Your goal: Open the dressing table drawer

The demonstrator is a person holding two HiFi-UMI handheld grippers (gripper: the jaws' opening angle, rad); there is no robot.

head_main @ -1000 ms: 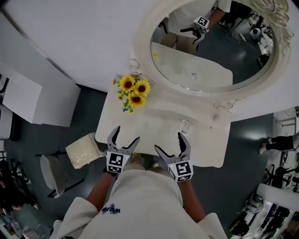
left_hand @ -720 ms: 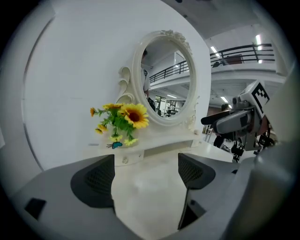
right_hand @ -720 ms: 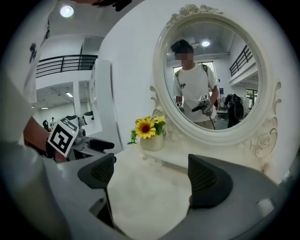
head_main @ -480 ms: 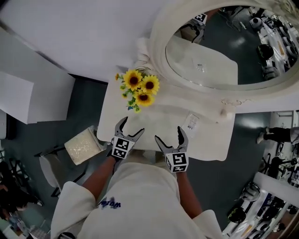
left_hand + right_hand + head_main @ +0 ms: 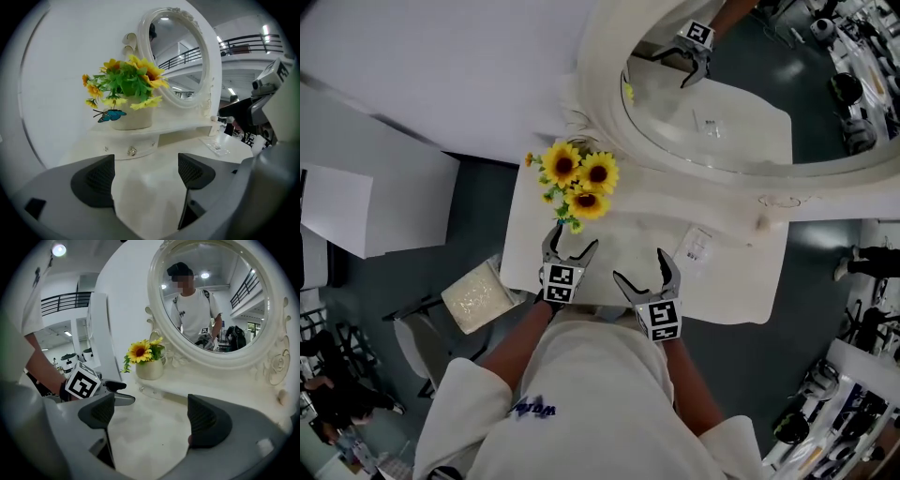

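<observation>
The drawer (image 5: 129, 151) is a shallow curved front w/ a small shiny knob (image 5: 132, 151), tucked under the raised shelf (image 5: 183, 127) at the back-left of the dressing table (image 5: 731, 281), directly below the flower pot (image 5: 131, 119). In the right gripper view the same drawer (image 5: 146, 391) sits under the pot of sunflowers (image 5: 140, 351). Tiny studs flank the knob; prob decorative, too small to tell. From the head view the front itself is hidden beneath the sunflowers (image 5: 581, 178).

Key relation: from the left gripper (image 5: 145, 173) the knob lies at approx 12 o'clock, a touch toward 11, near but not touching. Drawer front runs 9-to-3 across that view, so the pull would prob come straight back toward 6. Left gripper (image 5: 572, 239) is clearly the nearer one; the right gripper (image 5: 640, 270) has the drawer off at approx 10 o'clock, further away.

Both grippers: jaws spread wide, nothing between them, only bare tabletop. Right gripper (image 5: 150, 416) hovers mid-table, pointing at the mirror (image 5: 211, 301).

Outward: a clear packet (image 5: 697, 246) lies at 1 o'clock of the right gripper, and the oval mirror (image 5: 722, 94) fills the 12-to-2 side. Drawer is shut, task not begun
</observation>
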